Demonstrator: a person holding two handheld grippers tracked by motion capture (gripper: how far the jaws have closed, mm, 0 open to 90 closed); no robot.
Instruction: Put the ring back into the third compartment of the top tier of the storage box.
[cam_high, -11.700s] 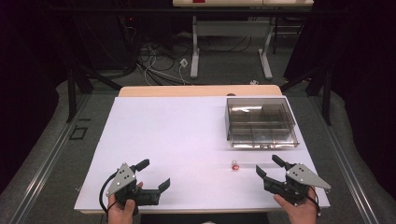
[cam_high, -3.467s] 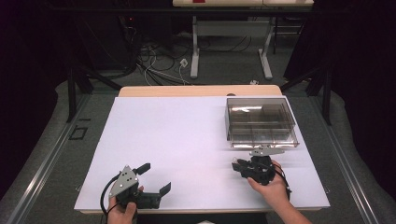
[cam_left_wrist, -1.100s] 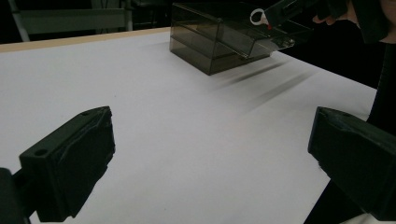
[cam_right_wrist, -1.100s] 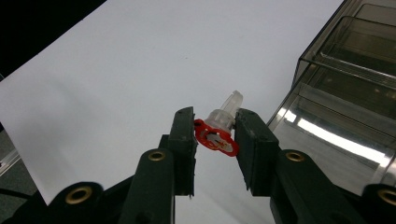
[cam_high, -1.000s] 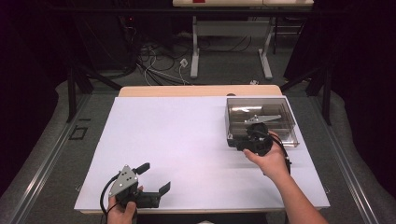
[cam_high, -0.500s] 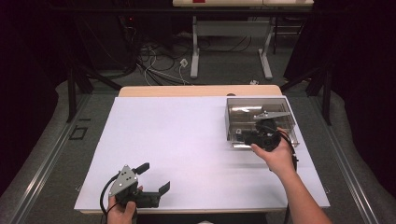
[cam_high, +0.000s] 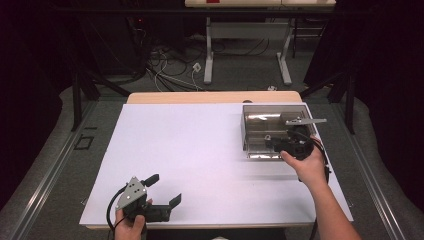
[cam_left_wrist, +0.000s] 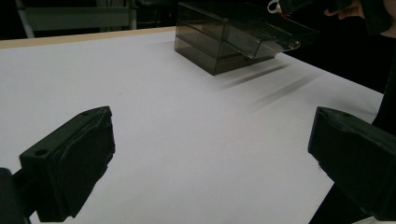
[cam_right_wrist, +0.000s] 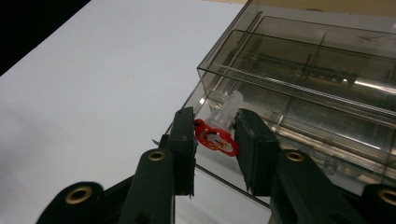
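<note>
Holding: right tool (cam_right_wrist: 215, 133) has its jaws pinched on one small red-and-clear plastic piece (cam_right_wrist: 215, 135), red loop end between the pads, clear stub poking forward.
Left tool: (cam_high: 157, 195) rests at the near left corner of the bench (cam_high: 200, 150), jaws wide apart, nothing between them; same in the left gripper view (cam_left_wrist: 210, 154).
Bench: white top, bare between the two tools.
Piece location: in the right tool, just over the near-left corner of the clear box (cam_right_wrist: 299, 88), lifted off the bench, stub pointing into the open box.
Box: smoked transparent plastic, open top, far right of the bench (cam_high: 272, 132); looks to have inner dividers, can't tell how many compartments.
Right hand: (cam_high: 307, 162) at the near rim of the box, tool reaching in over the rim.
Handling, my read: piece is tiny, very light, rigid plastic, smooth so likely slippery; the thin loop could crack if squeezed hard. Best hold is across the flat red loop, as now, light pressure. It may bounce on release.
Box handling: light, stiff, will probably slide if knocked.
Count: tools 2, pieces 1, boxes 1, benches 1.
</note>
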